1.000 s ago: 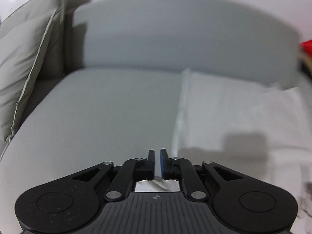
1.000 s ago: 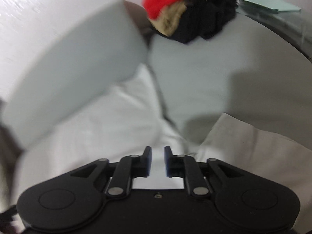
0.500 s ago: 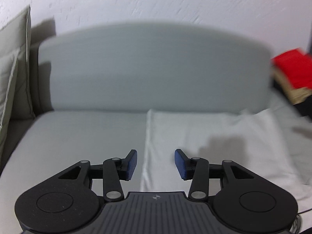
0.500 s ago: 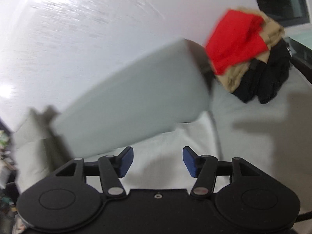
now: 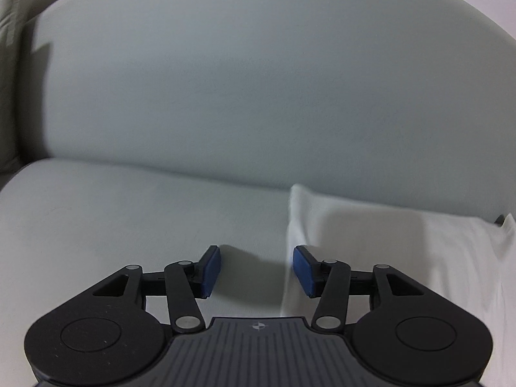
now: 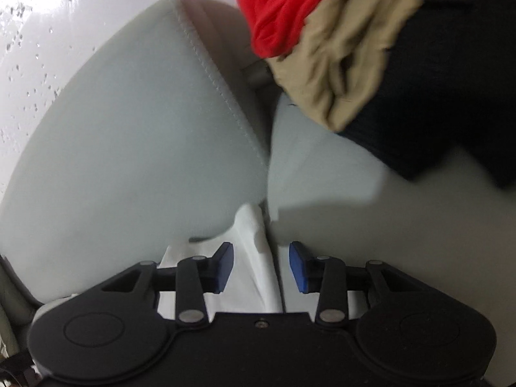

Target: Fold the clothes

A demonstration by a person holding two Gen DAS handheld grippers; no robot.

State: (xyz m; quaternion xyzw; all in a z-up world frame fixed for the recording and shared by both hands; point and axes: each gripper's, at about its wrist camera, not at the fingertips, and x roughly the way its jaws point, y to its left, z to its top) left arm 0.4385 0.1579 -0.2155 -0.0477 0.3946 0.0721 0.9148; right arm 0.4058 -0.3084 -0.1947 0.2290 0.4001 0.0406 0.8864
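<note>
White cloth, thin and limp, lies flat on the grey sofa seat in the left wrist view, its far edge just against the backrest. It looks light and soft, likely to sag and crease wherever it is not supported, and it would probably slide a little on the smooth seat. The best hold seems to be at a corner or along the hem, pinching through all layers so the fold stays square. The left claw is spread wide with nothing between its blue pads. The left pad hangs over bare seat, the right one over the cloth's left edge; whether either touches the surface I cannot tell.

In the right wrist view the same white cloth shows as a raised ridge running toward the gap where the backrest meets the next cushion. The right claw is also wide open and straddles that ridge, its pads on either side but not pressing it. Nothing is gripped. Beyond, well apart from the claw, sits a heap of other clothes: a red garment, a tan one and a black one, crumpled and not yet folded.
</note>
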